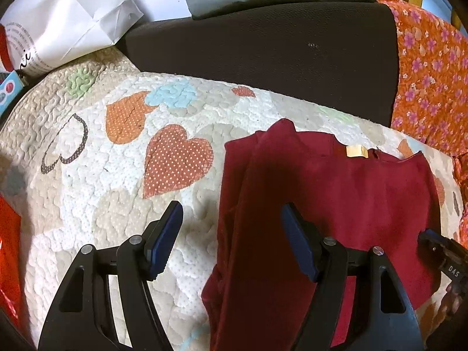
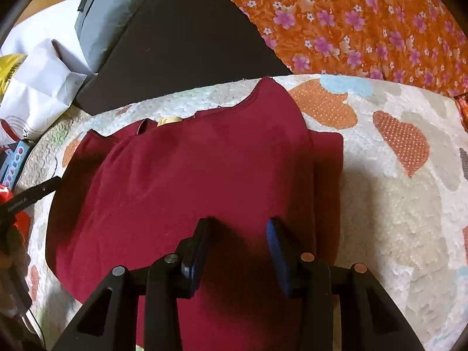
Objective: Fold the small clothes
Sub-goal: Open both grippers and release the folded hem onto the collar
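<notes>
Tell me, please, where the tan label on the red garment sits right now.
The label sits at the neckline, on the far edge of the red garment in both wrist views, near the black cushion beyond the quilt.

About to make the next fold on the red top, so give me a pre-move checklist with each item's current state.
1. Left gripper open: ok.
2. Right gripper open: ok.
3. Neither gripper holding cloth: ok, both look empty.
4. Red top lying flat on the quilt: ok; the sides look already folded in, label visible at the neck.
5. Hem edge in sight for the grasp: cannot tell, it is hidden below the grippers.
6. Quilt beside the top free of objects: ok in view.
</notes>
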The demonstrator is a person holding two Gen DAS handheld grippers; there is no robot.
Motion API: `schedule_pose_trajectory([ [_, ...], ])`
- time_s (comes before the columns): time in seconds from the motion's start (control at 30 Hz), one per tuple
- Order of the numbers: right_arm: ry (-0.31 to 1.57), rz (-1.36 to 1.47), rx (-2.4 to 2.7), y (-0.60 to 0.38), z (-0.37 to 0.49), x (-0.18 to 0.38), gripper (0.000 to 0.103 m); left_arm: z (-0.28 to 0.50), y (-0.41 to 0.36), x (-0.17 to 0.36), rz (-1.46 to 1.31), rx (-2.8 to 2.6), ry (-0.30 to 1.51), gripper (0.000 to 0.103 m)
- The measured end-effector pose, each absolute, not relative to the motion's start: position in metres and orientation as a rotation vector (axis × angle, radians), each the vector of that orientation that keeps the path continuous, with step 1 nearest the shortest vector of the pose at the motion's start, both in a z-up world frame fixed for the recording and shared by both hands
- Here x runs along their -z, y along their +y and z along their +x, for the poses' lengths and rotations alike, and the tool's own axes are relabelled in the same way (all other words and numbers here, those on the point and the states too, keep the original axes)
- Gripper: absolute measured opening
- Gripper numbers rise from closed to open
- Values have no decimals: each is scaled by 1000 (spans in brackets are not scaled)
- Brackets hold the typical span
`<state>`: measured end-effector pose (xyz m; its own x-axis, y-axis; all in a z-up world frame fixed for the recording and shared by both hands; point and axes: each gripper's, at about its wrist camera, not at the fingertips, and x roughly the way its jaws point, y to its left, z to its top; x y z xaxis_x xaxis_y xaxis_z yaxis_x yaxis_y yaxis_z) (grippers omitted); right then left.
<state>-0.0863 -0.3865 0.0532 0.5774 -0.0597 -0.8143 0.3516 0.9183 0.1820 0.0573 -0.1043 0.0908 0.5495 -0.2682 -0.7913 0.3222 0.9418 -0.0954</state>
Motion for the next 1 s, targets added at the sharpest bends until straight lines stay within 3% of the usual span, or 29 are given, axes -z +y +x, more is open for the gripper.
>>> schedule_pose_trajectory([
  [0.37,908,385,180,-365,-93,-74,39,30,-96,-98,14,375,965,70],
  [0.6,905,383,68,-333,-60,-79,39,2,-73,-69,-46,342,1078,70],
  [1.0,1027,227,32,-276,9,-43,39,12,-69,-41,-32,350,1139,71],
])
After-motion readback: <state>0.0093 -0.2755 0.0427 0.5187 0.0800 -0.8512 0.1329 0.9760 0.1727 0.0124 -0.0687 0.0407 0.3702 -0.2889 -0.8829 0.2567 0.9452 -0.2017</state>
